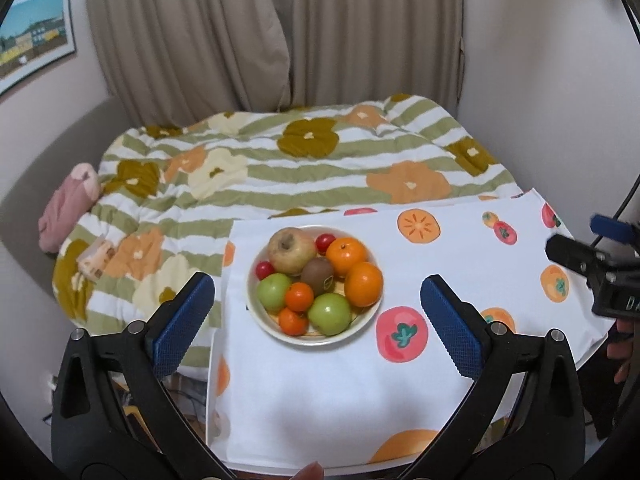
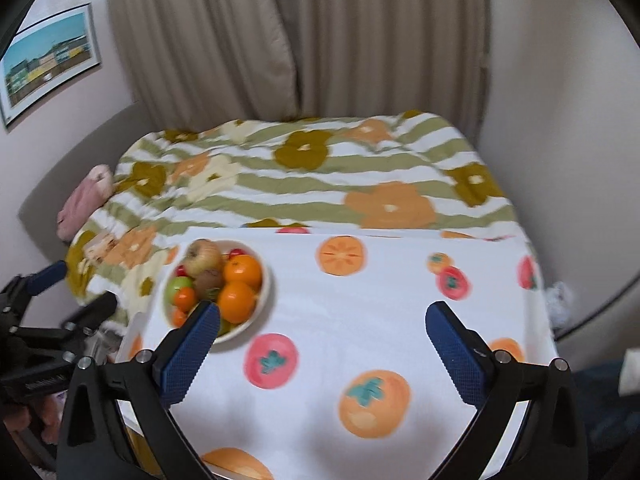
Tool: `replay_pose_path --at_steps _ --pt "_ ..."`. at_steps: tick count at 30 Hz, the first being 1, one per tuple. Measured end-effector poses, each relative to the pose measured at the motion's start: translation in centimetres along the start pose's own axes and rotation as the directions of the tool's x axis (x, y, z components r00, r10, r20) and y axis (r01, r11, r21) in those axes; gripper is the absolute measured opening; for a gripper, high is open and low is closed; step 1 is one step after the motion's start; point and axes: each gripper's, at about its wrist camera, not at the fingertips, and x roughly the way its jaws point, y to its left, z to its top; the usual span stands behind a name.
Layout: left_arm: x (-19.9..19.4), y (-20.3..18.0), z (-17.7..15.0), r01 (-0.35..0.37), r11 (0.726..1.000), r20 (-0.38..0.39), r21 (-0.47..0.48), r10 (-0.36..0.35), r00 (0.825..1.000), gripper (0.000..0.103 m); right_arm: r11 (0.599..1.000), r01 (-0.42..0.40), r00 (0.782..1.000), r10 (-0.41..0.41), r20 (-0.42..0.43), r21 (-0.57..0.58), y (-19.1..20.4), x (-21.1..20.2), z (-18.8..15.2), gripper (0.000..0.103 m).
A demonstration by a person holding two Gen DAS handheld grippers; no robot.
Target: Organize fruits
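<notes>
A cream bowl (image 1: 370, 322) (image 2: 267, 292) stands on the white cloth with fruit prints (image 1: 320, 392) (image 2: 360, 304). It holds an apple (image 1: 290, 254), a kiwi (image 1: 318, 276), oranges (image 1: 363, 283), two green fruits (image 1: 329, 314), small tangerines (image 1: 299, 297) and cherry tomatoes (image 1: 325, 242). My left gripper (image 1: 316, 314) hovers above the near side of the bowl, jaws wide open and empty. My right gripper (image 2: 322, 344) hangs open over the bare cloth to the right of the bowl, nothing between its pads. The right gripper also shows at the right edge in the left wrist view (image 1: 596, 264).
Behind the table lies a bed with a striped flower quilt (image 1: 280, 168) (image 2: 304, 184), a pink bundle (image 1: 68, 208) at its left and a small patterned box (image 1: 96, 260). Beige curtains (image 1: 276, 32) hang at the back. A framed picture (image 1: 36, 36) is on the left wall.
</notes>
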Motion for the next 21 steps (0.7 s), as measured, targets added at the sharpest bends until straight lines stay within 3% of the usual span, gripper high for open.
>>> replay_pose_path --at_steps 9,21 --pt "-1.7 -1.5 -1.5 -0.014 0.999 0.02 -0.029 0.014 1.0 0.103 0.995 0.1 0.995 -0.1 0.015 0.013 -2.2 -1.9 -2.4 0.103" --pt "-2.6 -2.6 -2.0 -0.025 1.0 0.034 -0.007 0.025 0.999 0.103 0.995 0.102 0.994 -0.103 0.041 0.011 -2.2 -2.8 -2.7 0.103"
